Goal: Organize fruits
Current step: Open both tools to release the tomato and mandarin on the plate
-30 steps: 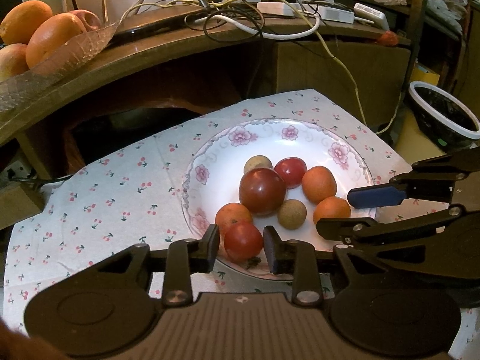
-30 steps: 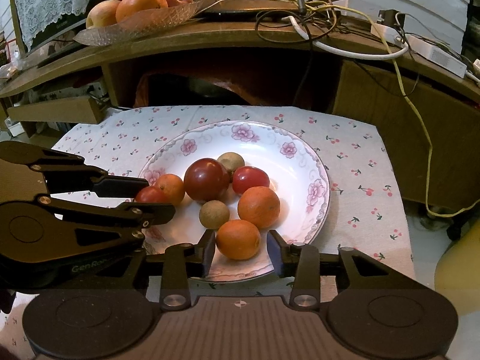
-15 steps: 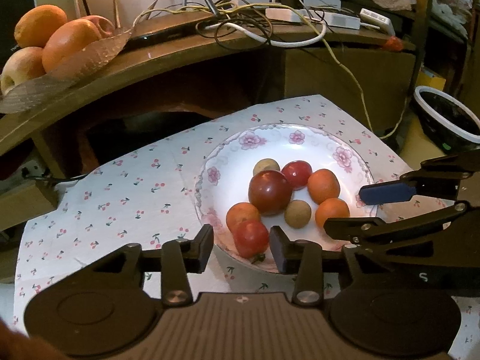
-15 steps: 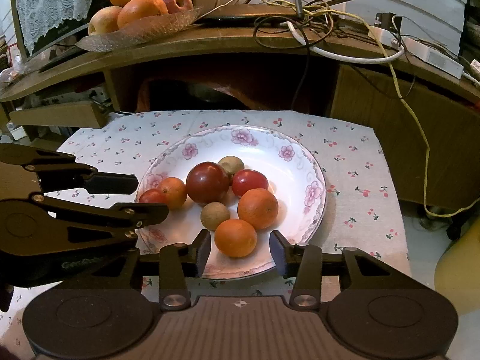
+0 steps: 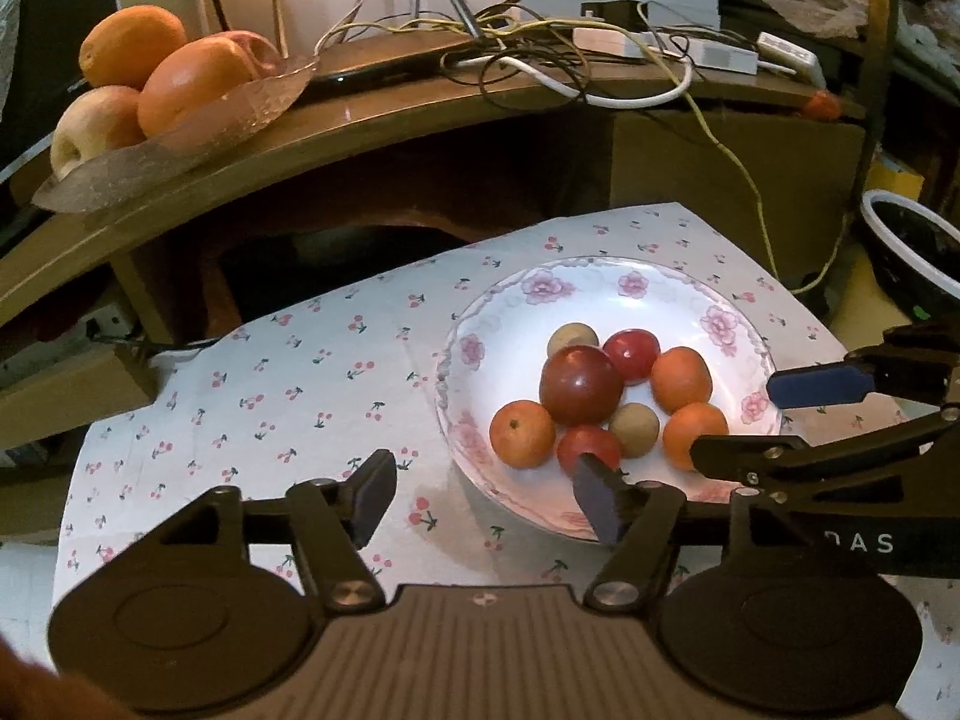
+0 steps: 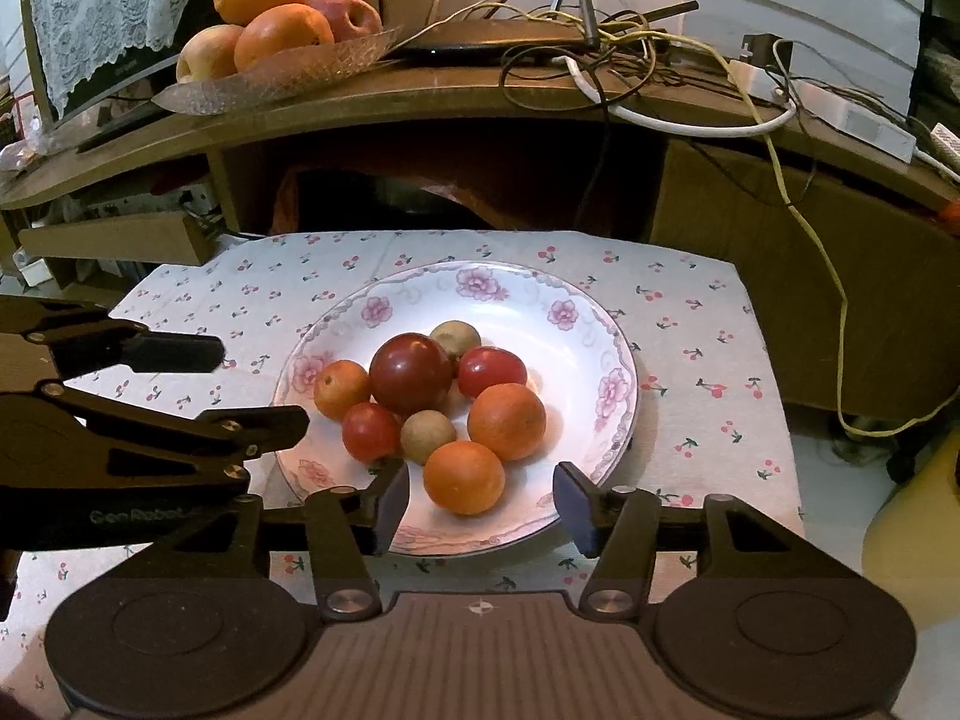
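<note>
A white floral plate (image 5: 600,294) (image 6: 606,324) on a cherry-print cloth holds several small fruits: a dark red one (image 5: 581,384) (image 6: 411,373), oranges (image 6: 463,477), red tomatoes (image 6: 370,431) and brown ones (image 6: 427,435). My left gripper (image 5: 485,495) is open and empty, at the plate's near left rim. My right gripper (image 6: 480,501) is open and empty, its fingers on either side of the nearest orange, a little short of it. Each gripper also shows in the other's view.
A glass dish (image 6: 282,75) with big oranges and apples stands on the wooden shelf (image 6: 480,102) behind, beside tangled cables (image 6: 630,60). A dark bowl (image 5: 918,252) sits off the cloth at the right. The cloth (image 5: 270,390) lies left of the plate.
Both grippers have opened wider and drawn back from the plate. The left one has shifted left, off the red tomato it was around.
</note>
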A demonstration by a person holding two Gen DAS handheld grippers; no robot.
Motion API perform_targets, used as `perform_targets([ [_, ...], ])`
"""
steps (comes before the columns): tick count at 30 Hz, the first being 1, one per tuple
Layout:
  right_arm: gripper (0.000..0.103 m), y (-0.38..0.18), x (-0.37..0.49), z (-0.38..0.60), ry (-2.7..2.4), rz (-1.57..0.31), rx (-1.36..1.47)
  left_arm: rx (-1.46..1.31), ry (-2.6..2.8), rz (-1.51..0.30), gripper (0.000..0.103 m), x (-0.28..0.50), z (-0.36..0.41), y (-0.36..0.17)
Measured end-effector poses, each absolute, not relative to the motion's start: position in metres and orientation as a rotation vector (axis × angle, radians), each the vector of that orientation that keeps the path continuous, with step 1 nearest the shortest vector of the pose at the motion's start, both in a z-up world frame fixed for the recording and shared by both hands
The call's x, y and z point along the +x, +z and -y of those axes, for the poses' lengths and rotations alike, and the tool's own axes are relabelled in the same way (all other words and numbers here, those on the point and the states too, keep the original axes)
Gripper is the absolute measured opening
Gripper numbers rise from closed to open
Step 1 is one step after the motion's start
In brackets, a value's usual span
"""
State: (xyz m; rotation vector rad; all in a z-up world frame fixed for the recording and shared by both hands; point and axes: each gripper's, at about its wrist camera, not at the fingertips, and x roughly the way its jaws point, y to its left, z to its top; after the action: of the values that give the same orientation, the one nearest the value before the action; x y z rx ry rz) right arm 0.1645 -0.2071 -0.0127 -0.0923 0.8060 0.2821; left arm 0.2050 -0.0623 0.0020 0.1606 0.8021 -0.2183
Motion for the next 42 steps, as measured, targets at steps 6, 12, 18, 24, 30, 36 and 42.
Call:
perform_targets([
  [6, 0.057, -0.012, 0.164, 0.207, 0.277, -0.805, -0.094, 0.155, -0.193, -0.799, 0.075, 0.203, 0.062, 0.002],
  [12, 0.058, -0.010, 0.162, 0.209, 0.274, -0.794, -0.091, 0.145, -0.170, -0.787, 0.083, 0.199, 0.059, 0.005],
  [18, 0.058, -0.008, 0.160, 0.209, 0.271, -0.788, -0.092, 0.133, -0.140, -0.782, 0.090, 0.194, 0.057, 0.007],
  [24, 0.059, -0.005, 0.158, 0.209, 0.269, -0.778, -0.088, 0.070, -0.115, -0.776, 0.100, 0.189, 0.050, 0.012],
  [30, 0.063, 0.001, 0.152, 0.208, 0.272, -0.757, -0.089, 0.096, -0.054, -0.765, 0.103, 0.177, 0.047, 0.013],
  [36, 0.063, 0.004, 0.146, 0.207, 0.276, -0.749, -0.095, 0.125, -0.030, -0.767, 0.103, 0.166, 0.052, 0.015],
  [42, 0.063, 0.011, 0.136, 0.210, 0.262, -0.734, -0.079, 0.100, -0.033, -0.764, 0.103, 0.155, 0.051, 0.021],
])
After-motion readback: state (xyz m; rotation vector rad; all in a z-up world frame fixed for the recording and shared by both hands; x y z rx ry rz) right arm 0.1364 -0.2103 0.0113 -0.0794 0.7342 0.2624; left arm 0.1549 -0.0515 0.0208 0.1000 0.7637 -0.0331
